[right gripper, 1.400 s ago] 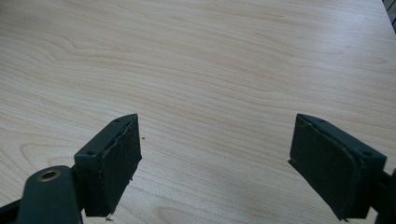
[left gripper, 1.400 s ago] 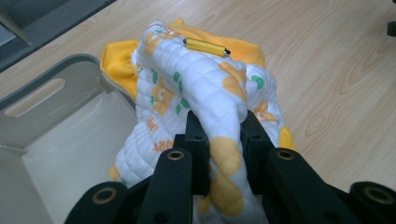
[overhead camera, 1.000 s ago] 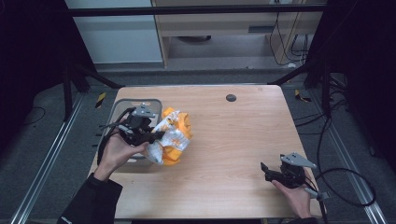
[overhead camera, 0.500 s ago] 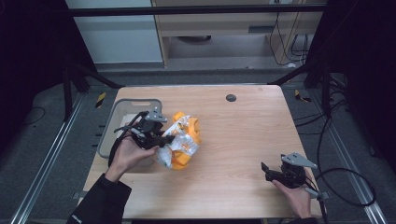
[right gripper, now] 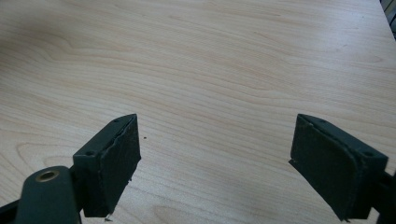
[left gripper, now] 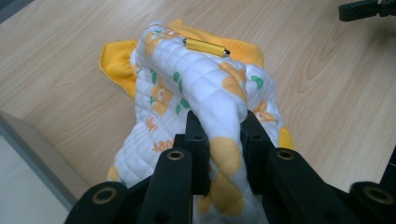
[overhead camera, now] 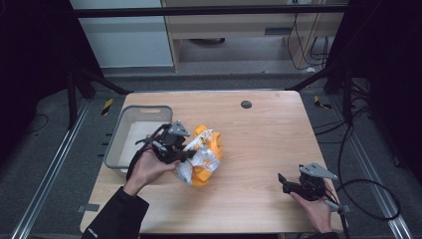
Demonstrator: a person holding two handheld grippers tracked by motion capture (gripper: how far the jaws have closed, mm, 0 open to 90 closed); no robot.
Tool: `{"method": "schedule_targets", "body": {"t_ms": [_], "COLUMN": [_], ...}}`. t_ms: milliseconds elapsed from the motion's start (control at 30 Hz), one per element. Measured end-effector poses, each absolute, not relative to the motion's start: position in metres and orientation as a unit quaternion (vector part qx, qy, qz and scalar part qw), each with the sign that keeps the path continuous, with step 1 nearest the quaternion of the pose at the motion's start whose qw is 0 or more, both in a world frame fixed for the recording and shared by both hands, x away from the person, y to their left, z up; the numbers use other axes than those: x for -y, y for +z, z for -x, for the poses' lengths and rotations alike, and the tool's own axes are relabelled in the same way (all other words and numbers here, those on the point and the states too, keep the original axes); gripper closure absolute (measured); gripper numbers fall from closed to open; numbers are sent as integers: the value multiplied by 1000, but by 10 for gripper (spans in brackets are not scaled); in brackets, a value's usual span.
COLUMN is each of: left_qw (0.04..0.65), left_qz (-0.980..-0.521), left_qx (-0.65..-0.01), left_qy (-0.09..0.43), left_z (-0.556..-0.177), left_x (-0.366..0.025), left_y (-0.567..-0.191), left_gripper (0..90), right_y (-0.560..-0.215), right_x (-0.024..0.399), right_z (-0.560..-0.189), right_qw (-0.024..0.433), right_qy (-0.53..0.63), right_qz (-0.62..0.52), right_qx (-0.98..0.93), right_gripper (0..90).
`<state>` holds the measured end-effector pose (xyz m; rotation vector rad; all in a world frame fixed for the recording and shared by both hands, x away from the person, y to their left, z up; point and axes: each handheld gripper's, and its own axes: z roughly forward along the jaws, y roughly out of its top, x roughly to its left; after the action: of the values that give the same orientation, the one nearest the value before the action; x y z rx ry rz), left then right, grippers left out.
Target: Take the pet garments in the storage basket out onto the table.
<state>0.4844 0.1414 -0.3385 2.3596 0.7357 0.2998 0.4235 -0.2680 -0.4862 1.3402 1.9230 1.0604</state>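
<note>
**Entry: quilted garment held in the left gripper, beside the grey bin**

Item. We record one small quilted garment [overhead camera: 201, 158], white with orange and green print and an orange lining, bunched in a heap on the table [overhead camera: 259, 144]. It lies toward the left edge, just beside the grey bin [overhead camera: 119, 144] that sits along that edge. A yellow knurled metal piece [left gripper: 205, 46] shows at the top of the bundle in the left gripper view; we cannot tell what it is.

Risks, as we judge them.
- The grip takes one thick fold only. If we lift or drag, the rest hangs loose and may slide out of the pads, since quilted fabric compresses and gives.
- The loose mass could catch on the bin's near wall if carried that way.
- The metal piece may drop free or snag, should the cloth be shaken open.
- Spreading the garment with one gripper alone would likely bunch it further; the other stands well apart.

Jaws.
- Left gripper [overhead camera: 186, 155]: clamped on a fold of the garment, with padded cloth bulging between the pads [left gripper: 198, 140].
- Right gripper [overhead camera: 286, 183]: near the table's front right corner, jaws wide apart with bare wood between them, holding and touching nothing.
</note>
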Motion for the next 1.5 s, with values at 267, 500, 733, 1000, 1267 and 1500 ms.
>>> {"method": "schedule_targets", "body": {"t_ms": [267, 500, 733, 1000, 1267, 1500], "left_qw": [313, 312, 313, 308, 306, 301], "left_qz": [-905, -908, -911, -917, -921, -925], "left_qx": [-269, -263, -255, -239, -229, -224], "left_qy": [105, 94, 86, 78, 73, 64], "left_z": [-485, -484, -483, -482, -480, -479], "left_x": [-129, -119, -112, -99, -90, -84], "left_y": [-351, -363, -373, -382, -393, -403], "left_gripper": [770, 769, 769, 768, 767, 764], "right_y": [-486, -487, -487, -487, -487, -487], "right_x": [268, 267, 267, 267, 267, 267], "right_z": [-423, -424, -423, -423, -423, -424], "right_qw": [283, 283, 279, 280, 280, 283], "right_qy": [395, 395, 394, 393, 393, 390], "right_qz": [-499, -498, -502, -502, -501, -498], "right_qx": [-717, -718, -718, -718, -719, -721], "right_gripper": [155, 155, 155, 155, 155, 154]}}
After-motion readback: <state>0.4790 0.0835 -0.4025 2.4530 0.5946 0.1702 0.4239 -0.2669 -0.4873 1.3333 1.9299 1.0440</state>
